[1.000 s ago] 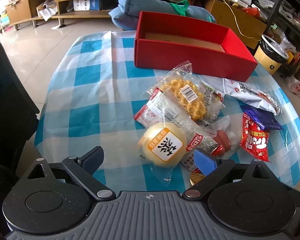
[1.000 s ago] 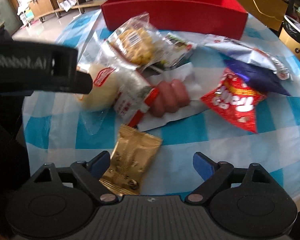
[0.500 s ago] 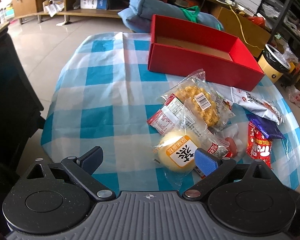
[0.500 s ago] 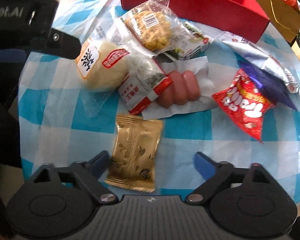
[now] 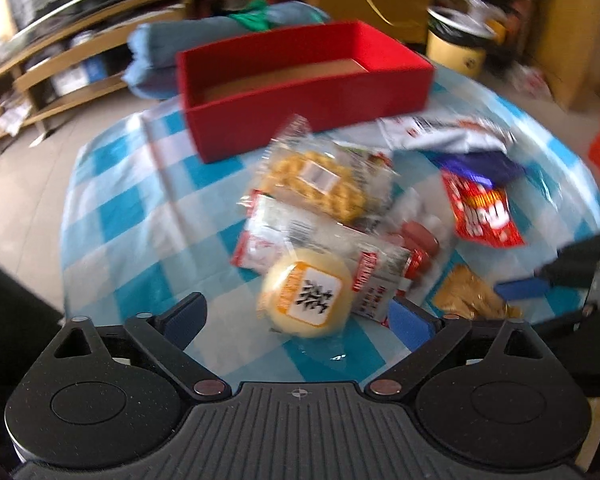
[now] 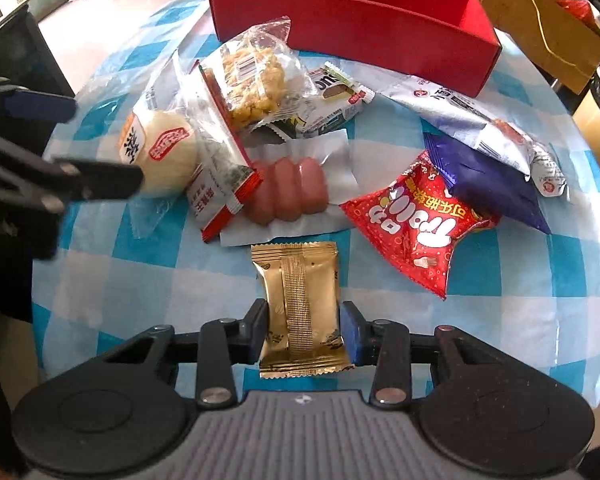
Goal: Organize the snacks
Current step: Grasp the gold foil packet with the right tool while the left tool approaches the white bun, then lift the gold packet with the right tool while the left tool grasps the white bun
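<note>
**Between the right jaws: a gold packet, barely pinched**

Between the right gripper's (image 6: 305,334) blue pads sits the gold packet (image 6: 300,304), its near end flanked by a pad on each side; the jaws are drawn narrow onto its edges and look to be touching the foil. The packet lies flat on the checked cloth (image 6: 520,320), seam up, so the hold is across a thin, slippery pillow. My worry is that the foil buckles or slides out once lifted, since only the lower part is caught.

The left gripper (image 5: 298,320) hangs with its jaws wide and holding nothing, just short of the round bun (image 5: 306,298), which lies between the line of its fingers. That view is blurred, so its exact height over the cloth cannot be told.

Beyond the packet lie the sausages (image 6: 288,194) on white wrap, the red bag (image 6: 416,222), a purple bag (image 6: 488,182), a silver bag (image 6: 472,120) and a clear noodle pack (image 6: 252,80), heaped close and overlapping. Behind them stands the red box (image 6: 352,32), open-topped and looking empty.

The two grippers are near each other; swinging the packet toward the box could clip the left one or drag the heap's loose wrappers.
</note>
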